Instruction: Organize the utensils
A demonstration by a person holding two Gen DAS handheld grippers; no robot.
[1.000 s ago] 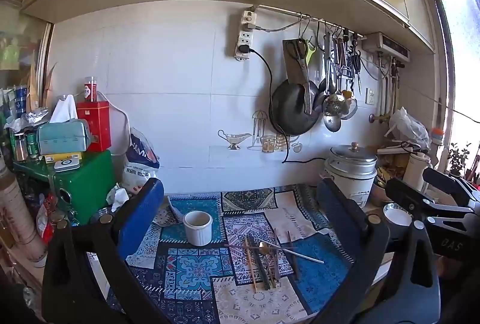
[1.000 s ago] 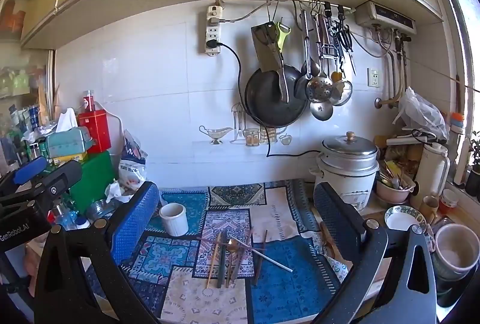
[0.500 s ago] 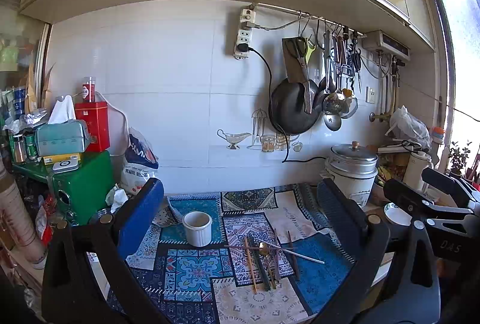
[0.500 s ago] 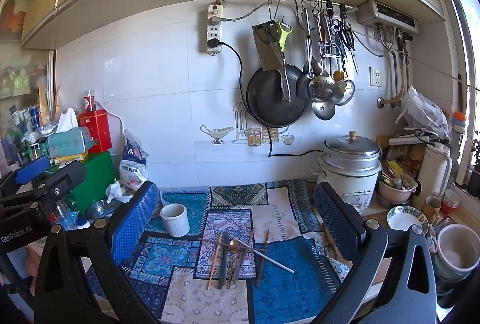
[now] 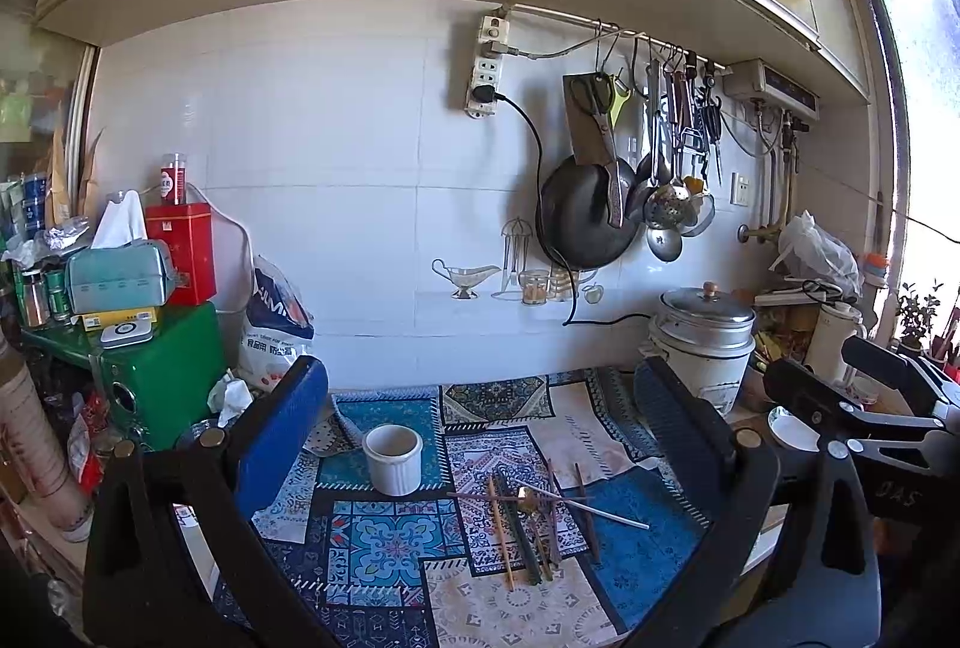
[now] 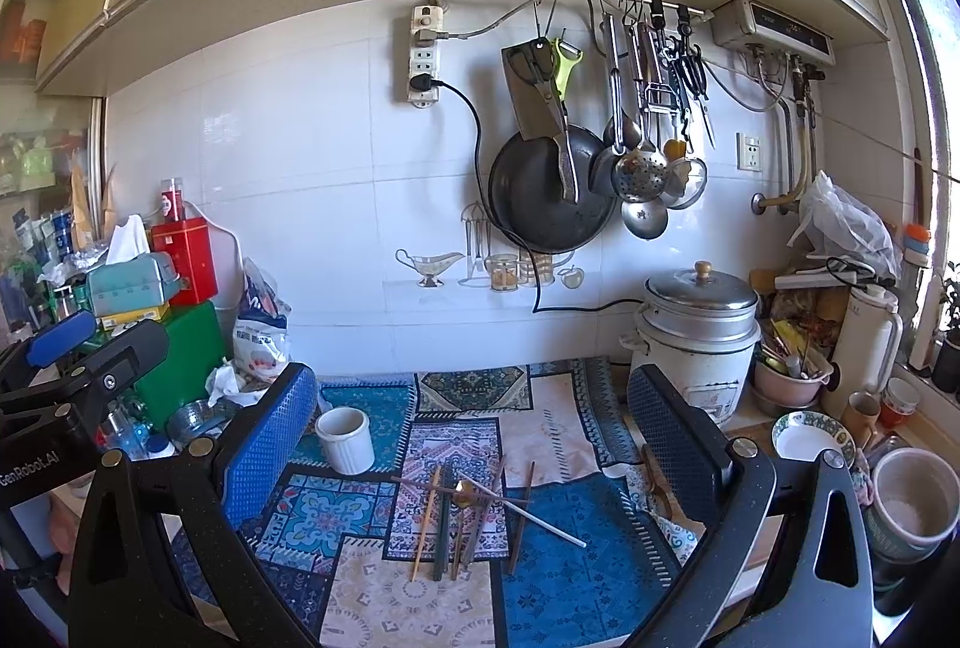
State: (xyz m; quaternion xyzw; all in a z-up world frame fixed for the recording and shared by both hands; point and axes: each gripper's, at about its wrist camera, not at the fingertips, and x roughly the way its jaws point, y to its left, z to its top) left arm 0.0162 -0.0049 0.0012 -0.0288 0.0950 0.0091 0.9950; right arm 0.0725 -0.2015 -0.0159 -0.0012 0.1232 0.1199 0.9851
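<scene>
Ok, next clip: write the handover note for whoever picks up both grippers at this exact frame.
Left gripper: open, empty, held above the counter.
Right gripper: open, empty, also held above the counter.
The utensils, chopsticks and a gold spoon among them, lie in a loose crossed pile on the patterned mat.
The white ceramic cup stands upright on the mat, to the left of and behind the pile; nothing shows above its rim.
Done: nothing sorted yet, by the look of it.
Left: pick up the pieces one at a time, probably into the cup.

White ribbed cup, blue patchwork-patterned cloth, green box, red tin, black pan
</scene>
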